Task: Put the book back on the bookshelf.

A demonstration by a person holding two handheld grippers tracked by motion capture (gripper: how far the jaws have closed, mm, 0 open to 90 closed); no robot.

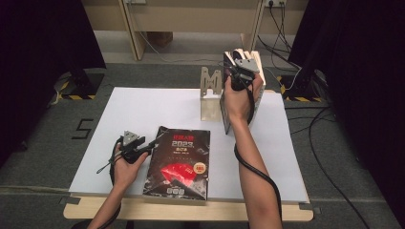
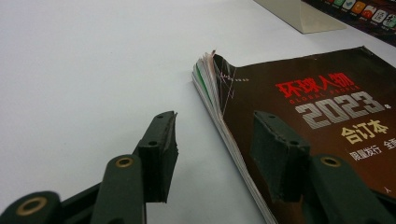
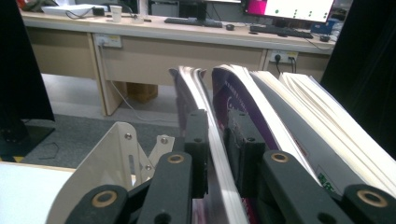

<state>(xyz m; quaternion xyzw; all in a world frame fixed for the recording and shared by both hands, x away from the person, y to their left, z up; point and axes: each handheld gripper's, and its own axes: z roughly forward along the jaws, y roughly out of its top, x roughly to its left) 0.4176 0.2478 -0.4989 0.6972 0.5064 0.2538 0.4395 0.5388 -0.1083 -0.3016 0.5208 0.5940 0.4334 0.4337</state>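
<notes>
While upright, magazine [image 3: 212,140] between fingers [image 3: 198,140].

Magazine [image 1: 177,162] lies before the bookend [image 1: 210,93] (upright books [image 1: 246,90] right).

A black magazine [image 1: 179,162] bears red and grey lettering and a red splash. The desk [image 1: 143,107] is white, the bookend [image 1: 210,95] cream, one standing book's cover [image 3: 233,93] purple.

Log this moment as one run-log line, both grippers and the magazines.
left gripper: open, astride flat magazine's edge | right gripper: jaws around upright magazine, pads apart | bookend: beside it
</notes>
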